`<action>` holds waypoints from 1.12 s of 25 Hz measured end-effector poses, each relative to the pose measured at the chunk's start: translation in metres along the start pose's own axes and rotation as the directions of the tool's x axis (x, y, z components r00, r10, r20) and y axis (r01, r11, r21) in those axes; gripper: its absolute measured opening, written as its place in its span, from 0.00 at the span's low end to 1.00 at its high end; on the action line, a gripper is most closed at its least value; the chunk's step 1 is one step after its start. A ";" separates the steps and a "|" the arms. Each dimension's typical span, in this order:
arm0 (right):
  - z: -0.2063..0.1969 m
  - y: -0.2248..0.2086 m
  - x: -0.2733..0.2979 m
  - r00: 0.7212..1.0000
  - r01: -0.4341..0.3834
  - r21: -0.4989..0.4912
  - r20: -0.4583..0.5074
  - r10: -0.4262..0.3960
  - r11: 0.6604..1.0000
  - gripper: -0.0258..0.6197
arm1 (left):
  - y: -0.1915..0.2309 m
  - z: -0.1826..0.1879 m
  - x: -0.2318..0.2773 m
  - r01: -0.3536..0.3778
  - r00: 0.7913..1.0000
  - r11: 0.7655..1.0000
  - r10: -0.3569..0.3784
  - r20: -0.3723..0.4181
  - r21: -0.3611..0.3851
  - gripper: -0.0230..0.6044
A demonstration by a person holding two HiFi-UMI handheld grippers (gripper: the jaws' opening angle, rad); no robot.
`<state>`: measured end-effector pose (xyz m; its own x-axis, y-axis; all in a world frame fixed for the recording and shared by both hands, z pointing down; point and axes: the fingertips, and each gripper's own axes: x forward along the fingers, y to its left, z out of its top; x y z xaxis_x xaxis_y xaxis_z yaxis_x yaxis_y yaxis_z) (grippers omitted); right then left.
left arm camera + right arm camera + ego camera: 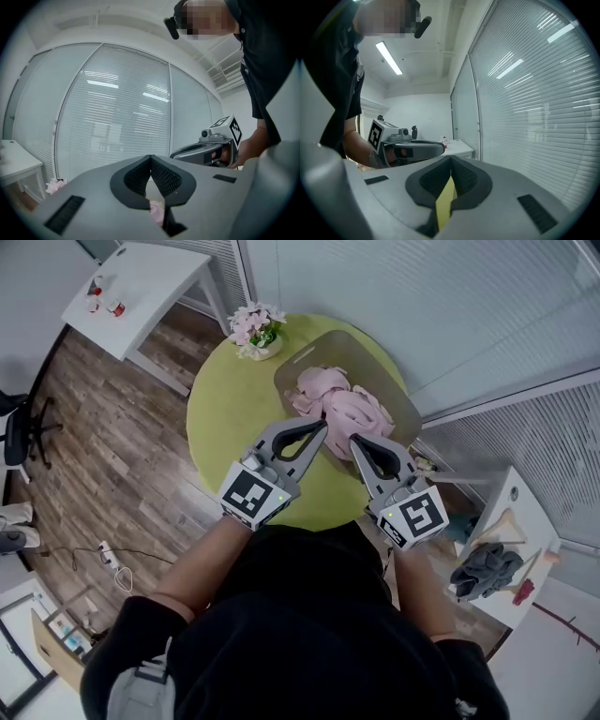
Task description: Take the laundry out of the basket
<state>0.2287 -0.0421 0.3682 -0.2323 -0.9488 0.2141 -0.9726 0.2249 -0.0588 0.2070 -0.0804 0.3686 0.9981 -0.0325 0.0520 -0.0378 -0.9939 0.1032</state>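
**Both grippers shut and empty at the basket's near side**

The round green table (220, 427) lies beneath and ahead of both grippers, with bare top open on the left gripper's outer side. The basket (361, 348) sits just beyond the tips. Its far rim is close to the table edge by the glass wall, so the free room is judged to be upward and back toward the person. Pink laundry (342, 404) is heaped in the basket directly ahead of the tips; whether they touch it cannot be told. The left gripper (323, 426) and right gripper (353, 440) hover side by side, jaws pressed together, holding nothing. This is judged a ready stance before opening. A flower pot (256, 329) stands ahead-left, well apart.
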 end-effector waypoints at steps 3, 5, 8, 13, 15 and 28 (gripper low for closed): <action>-0.003 -0.010 0.006 1.000 -0.006 0.002 -0.018 0.006 1.000 0.08 | 0.009 -0.002 0.006 -0.012 1.000 1.000 0.012 -0.012 0.011 0.05; -0.008 -0.020 0.012 1.000 -0.008 0.008 -0.026 0.008 1.000 0.08 | 0.016 -0.005 0.012 -0.021 0.999 1.000 0.022 -0.025 0.022 0.05; -0.015 -0.033 0.020 0.999 -0.018 0.014 -0.029 0.019 1.000 0.08 | 0.023 -0.009 0.021 -0.050 0.999 0.999 0.050 -0.016 0.011 0.05; -0.029 -0.049 0.034 0.996 -0.071 0.033 -0.054 0.073 0.997 0.08 | 0.032 -0.013 0.036 -0.105 0.994 0.994 0.106 -0.010 0.029 0.05; -0.035 -0.059 0.041 0.994 -0.083 0.037 -0.071 0.085 0.996 0.08 | 0.038 -0.014 0.042 -0.124 0.992 0.992 0.125 -0.012 0.018 0.05; -0.087 -0.114 0.090 0.979 -0.100 0.062 -0.170 0.109 0.993 0.08 | 0.087 -0.044 0.084 -0.222 0.975 0.975 0.222 -0.002 0.008 0.05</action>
<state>0.3184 -0.1339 0.4786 -0.3351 -0.8668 0.3692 -0.9421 0.3045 -0.1403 0.2853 -0.1653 0.4256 0.9646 -0.2526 0.0754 -0.2584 -0.9626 0.0812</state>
